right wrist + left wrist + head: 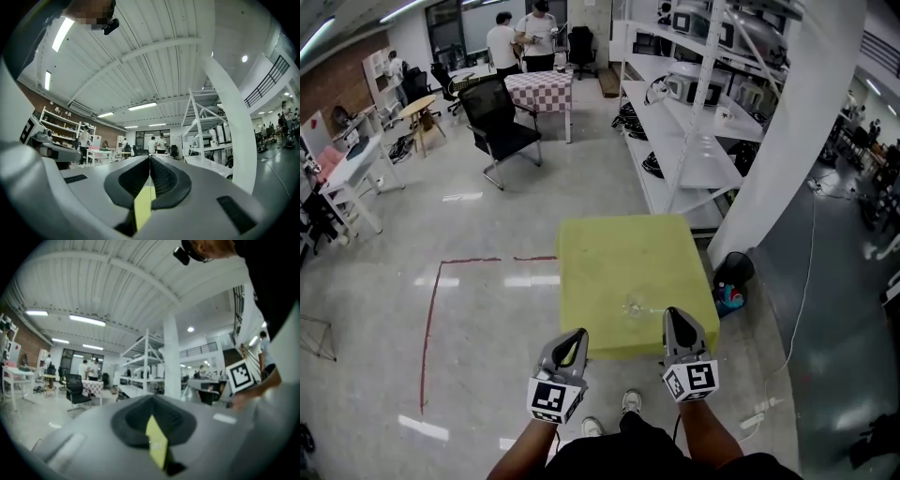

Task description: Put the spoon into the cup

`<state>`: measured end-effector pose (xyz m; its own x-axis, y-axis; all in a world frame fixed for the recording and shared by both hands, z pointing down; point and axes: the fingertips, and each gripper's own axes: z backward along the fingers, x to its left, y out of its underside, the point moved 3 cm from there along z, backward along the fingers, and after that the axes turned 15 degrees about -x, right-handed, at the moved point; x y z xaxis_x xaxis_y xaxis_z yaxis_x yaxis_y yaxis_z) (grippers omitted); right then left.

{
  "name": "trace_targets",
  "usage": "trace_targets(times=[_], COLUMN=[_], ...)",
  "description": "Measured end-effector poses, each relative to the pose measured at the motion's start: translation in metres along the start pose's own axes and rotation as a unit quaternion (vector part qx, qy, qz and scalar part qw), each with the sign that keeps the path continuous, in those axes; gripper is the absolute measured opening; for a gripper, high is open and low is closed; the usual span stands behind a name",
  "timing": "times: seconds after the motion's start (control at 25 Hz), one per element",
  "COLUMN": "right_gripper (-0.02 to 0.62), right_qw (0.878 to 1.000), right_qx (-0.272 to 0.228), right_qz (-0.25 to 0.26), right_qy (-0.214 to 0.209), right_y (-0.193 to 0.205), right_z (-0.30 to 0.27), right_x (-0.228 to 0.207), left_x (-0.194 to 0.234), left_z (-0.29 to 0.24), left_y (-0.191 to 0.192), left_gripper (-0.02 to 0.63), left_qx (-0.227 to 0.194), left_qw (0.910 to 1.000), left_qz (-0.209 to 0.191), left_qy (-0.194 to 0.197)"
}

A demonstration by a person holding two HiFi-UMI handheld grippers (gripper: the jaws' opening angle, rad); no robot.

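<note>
Currently, both hand-held grippers are being held low at the near edge of the counter [619,253], which is draped in a soft-looking yellow-green cloth [591,281] with squared corners. The left hand-held gripper [577,336] is being held clenched on nothing, its smooth grey jaws pressed together in its own view. The right hand-held gripper [672,315] is likewise clenched and empty, its dark ribbed pads meeting along one line. Just beyond and between them, a small clear glinting thing, seemingly the cup [635,305], is sitting on open cloth; the spoon is too small to be made out. Around the counter are being seen a white metal shelf rack [684,131], a broad white pillar [792,141], a black office chair [502,122], a checked table [539,89] and red tape lines [431,319] on the glossy floor [487,225]. A dark round thing [733,270] by the counter's right corner is hard to identify. The person's arms [525,450] are being cut off by the lower edge.
</note>
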<state>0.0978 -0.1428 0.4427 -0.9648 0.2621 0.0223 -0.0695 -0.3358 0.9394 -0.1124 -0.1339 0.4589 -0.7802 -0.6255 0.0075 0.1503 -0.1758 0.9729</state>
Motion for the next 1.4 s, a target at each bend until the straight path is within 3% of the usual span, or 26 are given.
trace_targets(times=[0.64, 1.12, 1.4], right_gripper=[0.012, 0.012, 0.012], right_qw=[0.998, 0.993, 0.992], right_qx=[-0.003, -0.003, 0.01], right_qz=[-0.04, -0.067, -0.081], right_qy=[-0.045, -0.094, -0.092], right_y=[0.027, 0.047, 0.062], right_z=[-0.049, -0.066, -0.074], right_x=[-0.067, -0.099, -0.107], left_x=[-0.018, -0.04, -0.028], left_z=[-0.094, -0.132, -0.141], left_y=[0.015, 0.055, 0.075], left_gripper=[0.006, 0.006, 0.006], left_qx=[-0.009, 0.034, 0.055], left_qw=[0.9998, 0.9975, 0.9962], left_qz=[0.0, -0.004, -0.004], left_qy=[-0.017, -0.062, -0.067])
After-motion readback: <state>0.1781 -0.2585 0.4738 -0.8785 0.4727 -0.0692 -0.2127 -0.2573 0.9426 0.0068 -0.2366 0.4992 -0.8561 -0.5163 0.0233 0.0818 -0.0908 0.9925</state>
